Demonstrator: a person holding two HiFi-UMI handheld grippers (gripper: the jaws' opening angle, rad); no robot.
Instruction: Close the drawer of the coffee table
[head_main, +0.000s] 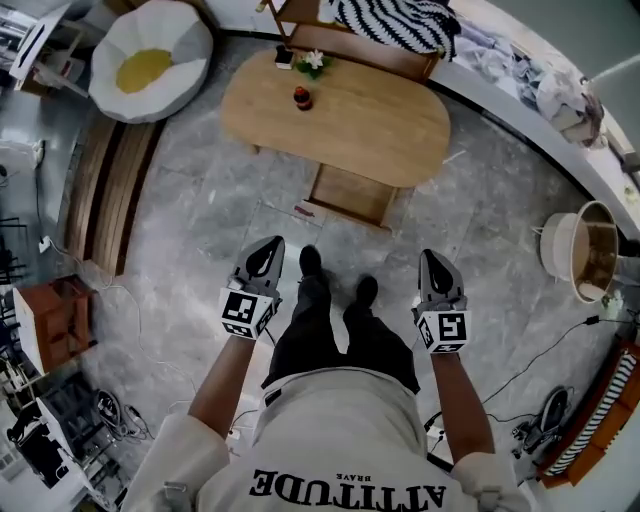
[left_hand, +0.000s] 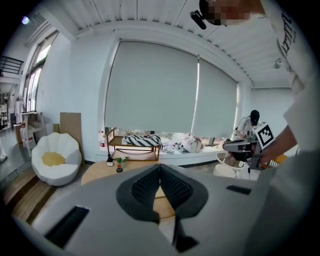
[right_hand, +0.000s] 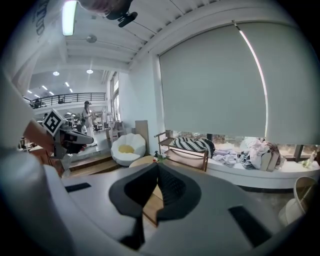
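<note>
The oval wooden coffee table (head_main: 340, 115) stands ahead of me on the grey stone floor. Its drawer (head_main: 350, 194) is pulled out toward me from the near side. My left gripper (head_main: 266, 250) is held at waist height, left of my legs, jaws shut with nothing in them. My right gripper (head_main: 432, 259) hovers on the other side, also shut and empty. Both point toward the table and are well short of the drawer. In the left gripper view the table top (left_hand: 97, 172) shows beyond the closed left gripper (left_hand: 160, 167); in the right gripper view the right gripper (right_hand: 157, 166) hides most of the table.
On the table sit a small plant (head_main: 315, 62) and a dark little jar (head_main: 302, 98). A white round chair with a yellow cushion (head_main: 150, 60) stands at the far left, a wooden bench with a striped cushion (head_main: 385, 25) behind the table, a basket (head_main: 585, 250) at the right.
</note>
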